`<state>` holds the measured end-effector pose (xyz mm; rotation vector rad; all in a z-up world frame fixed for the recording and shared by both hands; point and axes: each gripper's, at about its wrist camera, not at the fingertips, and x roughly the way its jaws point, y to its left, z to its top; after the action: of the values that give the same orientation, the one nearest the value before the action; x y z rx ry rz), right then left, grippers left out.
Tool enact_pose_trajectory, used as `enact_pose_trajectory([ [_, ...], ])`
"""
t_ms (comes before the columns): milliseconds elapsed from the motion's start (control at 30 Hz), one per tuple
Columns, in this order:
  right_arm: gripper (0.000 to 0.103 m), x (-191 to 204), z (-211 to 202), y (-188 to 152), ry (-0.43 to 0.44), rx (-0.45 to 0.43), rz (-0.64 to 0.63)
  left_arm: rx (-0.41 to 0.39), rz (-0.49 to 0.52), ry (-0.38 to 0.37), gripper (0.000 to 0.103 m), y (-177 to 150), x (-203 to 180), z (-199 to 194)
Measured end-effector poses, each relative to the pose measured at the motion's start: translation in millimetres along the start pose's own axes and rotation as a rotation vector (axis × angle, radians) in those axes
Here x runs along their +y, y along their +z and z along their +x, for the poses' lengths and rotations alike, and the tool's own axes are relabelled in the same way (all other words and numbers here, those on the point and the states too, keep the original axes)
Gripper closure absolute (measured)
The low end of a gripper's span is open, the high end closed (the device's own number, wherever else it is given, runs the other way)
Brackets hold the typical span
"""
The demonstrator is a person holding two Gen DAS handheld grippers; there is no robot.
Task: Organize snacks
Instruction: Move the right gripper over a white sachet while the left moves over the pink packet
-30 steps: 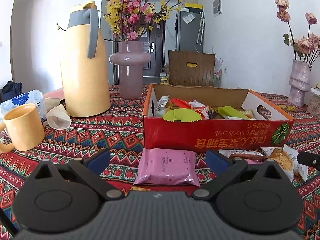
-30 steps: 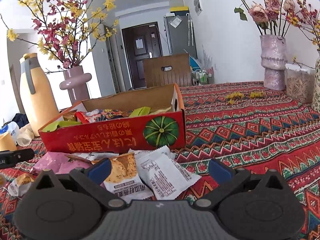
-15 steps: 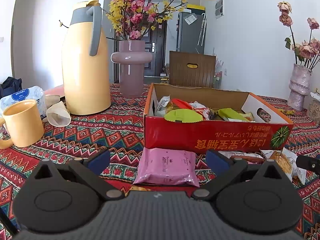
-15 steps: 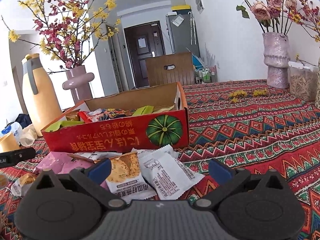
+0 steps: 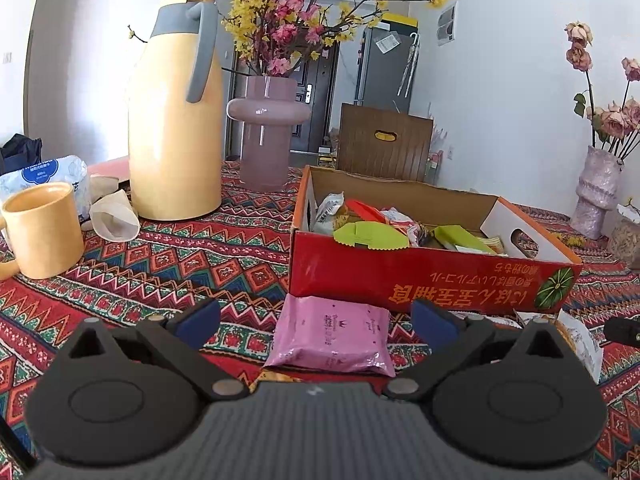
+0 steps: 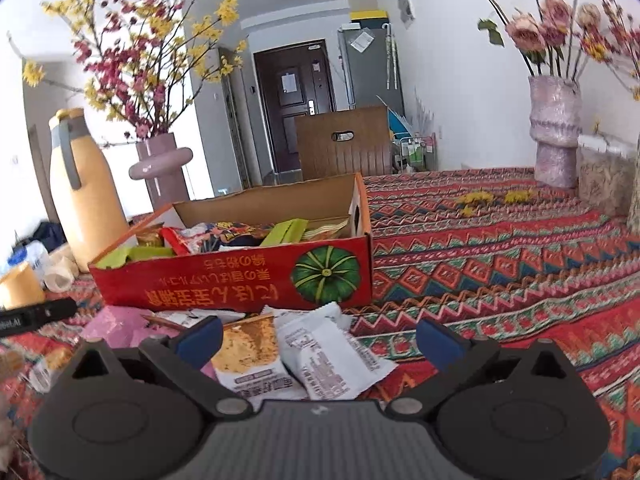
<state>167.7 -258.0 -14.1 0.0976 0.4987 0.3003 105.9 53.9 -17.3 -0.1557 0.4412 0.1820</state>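
Fingers of your left gripper (image 5: 316,322) are spread wide and empty, low over the patterned tablecloth (image 5: 168,264). A pink snack packet (image 5: 332,336) lies flat between them at 12 o'clock, its far edge just short of the front wall of the red cardboard box (image 5: 420,276). Your right gripper (image 6: 320,338) is spread too, holding nothing; a biscuit packet (image 6: 248,354) and a white wrapper (image 6: 328,356) lie overlapping between its fingers, with more packets trailing to 10 o'clock. The box, already part filled with snacks, stands just beyond at 11 o'clock. From 1 to 3 o'clock of the right gripper the cloth runs bare as far as a rough pink vase (image 6: 554,132). On the left side, a yellow mug (image 5: 42,232) sits at 10 o'clock, with a yellow thermos jug (image 5: 176,120) and smooth pink vase (image 5: 266,136) farther back.
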Motion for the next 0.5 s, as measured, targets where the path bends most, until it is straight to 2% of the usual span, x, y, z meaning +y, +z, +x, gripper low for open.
enact_pose_trajectory([
  [167,0.0,-2.8,7.9,4.2,-0.034,0.043,-0.042,-0.005,-0.002,-0.008,0.0,0.0,0.2,-1.1],
  [333,0.0,-0.7,28.2,10.0,-0.012,0.113,-0.077,0.002,-0.005,-0.005,0.0,0.4,0.9,0.4],
  [500,0.001,-3.0,43.0,10.6,-0.071,0.137,-0.062,0.004,-0.009,-0.008,0.0,0.3,1.8,0.6],
])
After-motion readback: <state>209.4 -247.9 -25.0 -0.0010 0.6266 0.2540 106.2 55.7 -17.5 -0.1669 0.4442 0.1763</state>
